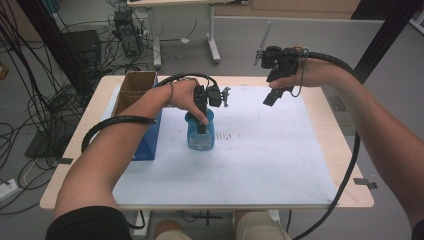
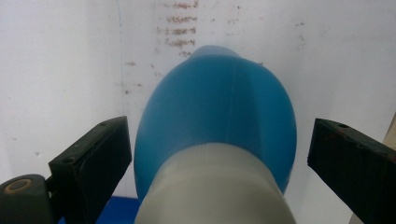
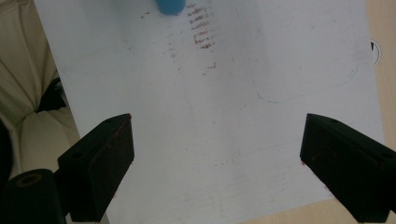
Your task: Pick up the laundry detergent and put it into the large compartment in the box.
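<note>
Left gripper about to grab the bottle

The left gripper [image 2: 215, 154] is spread wide around the blue plastic bottle with a white cap [image 1: 200, 134], standing on the white table mat [image 1: 280, 150]. Squeezing crooked could tip it. The right gripper [image 3: 215, 154] hangs open, far away.

Bottle [image 1: 200, 135] on sheet [image 1: 270, 150], box [image 1: 135, 95] left.

Blue bottle [image 1: 201, 135] with pale cap, standing upright on the white sheet, left of centre in the high view. In the left gripper view the bottle [image 2: 219, 116] occupies the frame's centre, its rounded shoulder and grey-white cap lowermost.
</note>
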### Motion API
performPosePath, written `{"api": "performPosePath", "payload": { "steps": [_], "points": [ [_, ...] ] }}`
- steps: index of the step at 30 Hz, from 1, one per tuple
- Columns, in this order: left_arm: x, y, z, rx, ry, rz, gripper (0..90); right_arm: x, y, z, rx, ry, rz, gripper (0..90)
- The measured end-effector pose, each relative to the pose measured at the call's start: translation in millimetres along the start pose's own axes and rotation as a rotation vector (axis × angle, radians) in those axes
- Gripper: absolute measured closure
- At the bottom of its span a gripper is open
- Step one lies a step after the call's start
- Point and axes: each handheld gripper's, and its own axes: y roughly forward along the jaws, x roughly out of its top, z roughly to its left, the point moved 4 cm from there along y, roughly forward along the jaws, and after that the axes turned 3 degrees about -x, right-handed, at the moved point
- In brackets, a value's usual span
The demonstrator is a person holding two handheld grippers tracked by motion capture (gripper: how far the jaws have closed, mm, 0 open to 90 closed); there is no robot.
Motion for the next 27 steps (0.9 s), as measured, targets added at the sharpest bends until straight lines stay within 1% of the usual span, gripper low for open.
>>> {"api": "performPosePath", "payload": {
  "steps": [11, 14, 20, 24, 27],
  "points": [
    [-0.3, -1.0, -0.5, 0.001, 0.001, 0.001, 6.9, -1.3, 0.7, -0.3, 0.001, 0.010, 0.001, 9.9],
    [-0.6, -1.5, -0.7, 0.002, -0.001, 0.001, 7.0, -0.4, 0.5, -0.4, 0.001, 0.002, 0.005, 9.9],
    [-0.7, -1.9, -1.0, 0.003, -0.001, 0.004, 7.0, -0.3, 0.2, 0.2, 0.001, 0.004, 0.004, 9.9],
    [-1.3, -2.5, -0.9, 0.003, -0.002, -0.005, 7.0, -0.6, 0.2, 0.4, 0.000, 0.006, 0.003, 9.9],
    [-0.3, -2.8, -0.9, 0.003, 0.001, 0.001, 7.0, -1.1, 0.5, 0.3, 0.000, 0.005, 0.002, 9.9]
  ]
}}
